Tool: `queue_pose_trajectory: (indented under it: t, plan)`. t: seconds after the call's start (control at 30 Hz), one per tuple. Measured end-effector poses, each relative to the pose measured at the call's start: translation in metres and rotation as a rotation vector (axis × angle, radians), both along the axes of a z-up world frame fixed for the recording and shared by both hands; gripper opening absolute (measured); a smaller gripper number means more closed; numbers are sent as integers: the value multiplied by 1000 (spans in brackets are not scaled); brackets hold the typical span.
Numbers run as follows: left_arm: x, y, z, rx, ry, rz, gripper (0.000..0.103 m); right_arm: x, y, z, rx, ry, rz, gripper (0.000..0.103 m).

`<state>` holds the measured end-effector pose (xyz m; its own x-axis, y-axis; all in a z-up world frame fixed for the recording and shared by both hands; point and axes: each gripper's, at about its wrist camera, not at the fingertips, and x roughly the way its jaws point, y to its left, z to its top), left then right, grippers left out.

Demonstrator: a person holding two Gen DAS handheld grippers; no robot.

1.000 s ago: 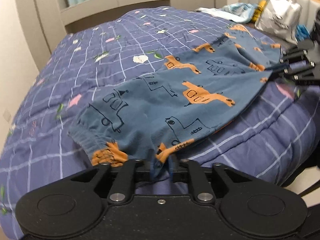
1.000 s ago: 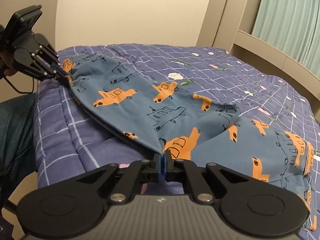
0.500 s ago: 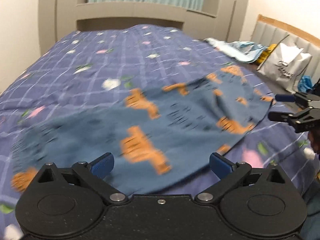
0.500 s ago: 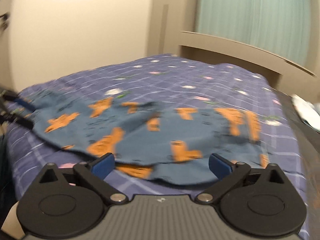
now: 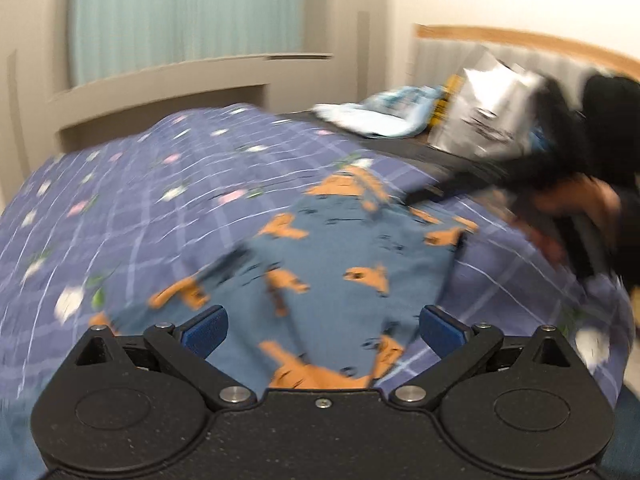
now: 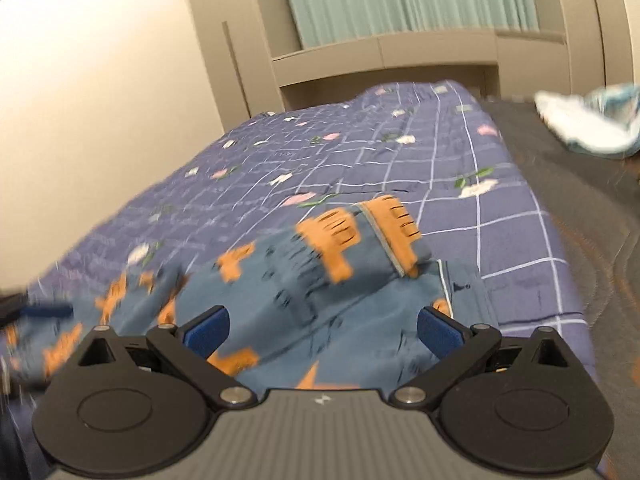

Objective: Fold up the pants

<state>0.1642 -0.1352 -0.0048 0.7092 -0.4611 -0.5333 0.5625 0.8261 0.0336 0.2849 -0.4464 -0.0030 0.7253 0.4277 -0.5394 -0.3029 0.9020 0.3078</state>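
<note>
Both tongs released: left gripper [image 5: 320, 330] and right gripper [image 6: 322, 330] stand with jaws wide, having just been opening, then easing in a touch; blue pads clear of cloth, nothing pinched between them in either view. Pants [image 5: 344, 276] lie loose on the quilt [image 5: 120, 208] directly ahead of each tool, at 12 o'clock and low, the fabric running under the gap between the pads. From the left wrist view the long axis runs roughly 7 to 1 o'clock, far end reaching toward the person's hand [image 5: 576, 208] at 2 o'clock, which carries the other tool, heavily blurred. From the right wrist view the same garment [image 6: 320, 288] spreads from 9 o'clock to about 1 o'clock, with one doubled-over orange-printed flap [image 6: 384, 236] sitting up at 1 o'clock rather than flat. My read: one fold looks laid down, next move needs a fresh regrip on the short ends. Right gripper looks nearer that raised flap; left looks nearer the near end at 6 o'clock. Risk: the flap is bunched, so a pinch there may catch uneven layers. Silver bag [image 5: 492, 112] and pale cloth pile [image 5: 384, 112] sit well apart at 1 o'clock, out of the way. Motion blur hides edges and seams; can't tell waistband from cuffs.
</note>
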Motion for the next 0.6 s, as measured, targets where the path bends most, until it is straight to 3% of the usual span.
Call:
queue_pose_trajectory:
  t: [0.1, 0.27, 0.37, 0.43, 0.5, 0.53, 0.6]
  plan:
    - [-2, -16, -5, 82, -18, -86, 88, 28, -12, -5, 39, 37, -20, 89]
    - [-1, -26, -18, 158, 1, -136, 71, 61, -22, -16, 51, 88, -44, 74]
    - [0, -27, -23, 192, 20, -153, 55, 75, -27, -24, 81, 121, -71, 68]
    - [3, -27, -27, 216, 40, -151, 37, 83, -31, -30, 120, 145, -94, 66]
    - [4, -27, -29, 223, 54, -148, 28, 88, -37, -34, 175, 160, -115, 65]
    - [6, -27, -29, 219, 64, -149, 16, 91, -40, -35, 201, 167, -122, 65]
    - [8, -26, -28, 207, 80, -144, 7, 95, -45, -37, 234, 176, -136, 47]
